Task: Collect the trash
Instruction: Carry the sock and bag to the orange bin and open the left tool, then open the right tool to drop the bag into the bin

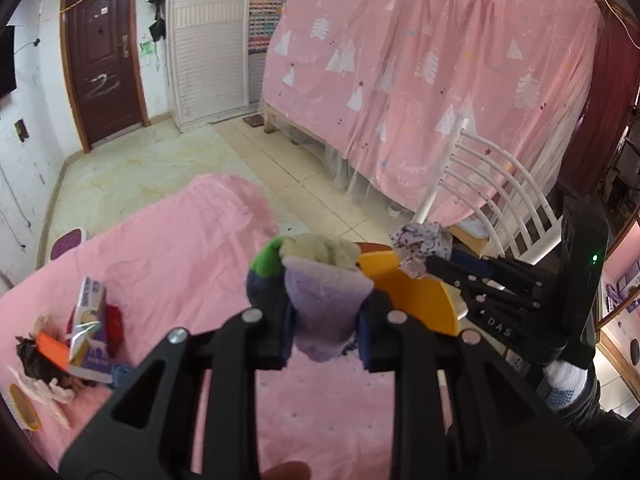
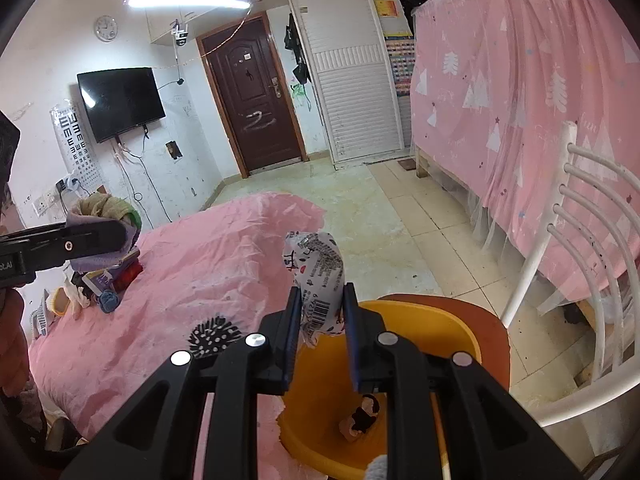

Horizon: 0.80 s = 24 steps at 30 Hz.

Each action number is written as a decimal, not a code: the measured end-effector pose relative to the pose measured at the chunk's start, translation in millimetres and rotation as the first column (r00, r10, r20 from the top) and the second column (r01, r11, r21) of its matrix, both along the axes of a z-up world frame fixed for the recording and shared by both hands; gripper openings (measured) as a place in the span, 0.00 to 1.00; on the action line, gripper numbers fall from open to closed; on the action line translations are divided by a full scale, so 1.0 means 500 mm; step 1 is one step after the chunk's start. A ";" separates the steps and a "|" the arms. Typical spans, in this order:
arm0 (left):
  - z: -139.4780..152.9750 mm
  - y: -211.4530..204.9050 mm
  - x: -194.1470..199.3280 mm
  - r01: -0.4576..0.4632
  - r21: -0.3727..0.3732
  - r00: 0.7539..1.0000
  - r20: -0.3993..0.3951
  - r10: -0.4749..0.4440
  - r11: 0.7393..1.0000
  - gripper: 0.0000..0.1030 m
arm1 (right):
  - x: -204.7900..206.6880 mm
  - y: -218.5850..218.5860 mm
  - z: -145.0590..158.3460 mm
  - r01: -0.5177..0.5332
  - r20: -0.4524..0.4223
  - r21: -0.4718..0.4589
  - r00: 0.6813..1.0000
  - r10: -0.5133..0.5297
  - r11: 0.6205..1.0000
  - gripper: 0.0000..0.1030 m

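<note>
Left gripper (image 1: pixel 326 332) is clamping a purple sock wad (image 1: pixel 326 312) over the pink table (image 1: pixel 168 256). Right gripper (image 2: pixel 322 340) is pinching a crumpled white wrapper (image 2: pixel 318 280) above the yellow bin (image 2: pixel 420 328). Remaining trash pile (image 1: pixel 76 340) is sitting far left.

Both wrist views look forward and downward over a pink table (image 1: pixel 168 240) — sharing the yellow bin (image 2: pixel 420 320).

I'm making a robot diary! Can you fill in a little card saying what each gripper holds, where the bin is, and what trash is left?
left gripper: shut on a purple-and-green cloth bundle
right gripper: shut on a crumpled printed wrapper
bin: yellow bin, beside the pink table
trash left: carton and scraps pile on table
</note>
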State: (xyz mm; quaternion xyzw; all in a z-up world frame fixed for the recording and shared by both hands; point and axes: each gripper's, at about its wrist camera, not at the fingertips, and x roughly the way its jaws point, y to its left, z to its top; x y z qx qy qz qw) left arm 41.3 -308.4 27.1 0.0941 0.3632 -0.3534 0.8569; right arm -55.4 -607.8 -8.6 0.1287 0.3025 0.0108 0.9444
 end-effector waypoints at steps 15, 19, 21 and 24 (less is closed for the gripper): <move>-0.018 -0.189 -0.011 0.130 0.055 0.991 -0.020 -0.129 0.990 0.63 | -0.018 -0.087 -0.033 0.079 -0.016 0.066 0.997 -0.078 0.995 0.40; -0.007 -0.171 -0.008 0.129 0.033 0.991 -0.022 -0.128 0.991 0.63 | -0.015 -0.081 -0.028 0.082 -0.017 0.062 0.997 -0.081 0.995 0.47; 0.000 -0.163 -0.005 0.137 0.011 0.990 -0.038 -0.137 0.990 0.63 | -0.012 -0.076 -0.026 0.082 -0.020 0.057 0.997 -0.081 0.995 0.49; 0.006 -0.154 -0.008 0.139 0.000 0.990 -0.035 -0.139 0.990 0.63 | -0.013 -0.071 -0.016 0.084 -0.012 0.053 0.996 -0.084 0.995 0.50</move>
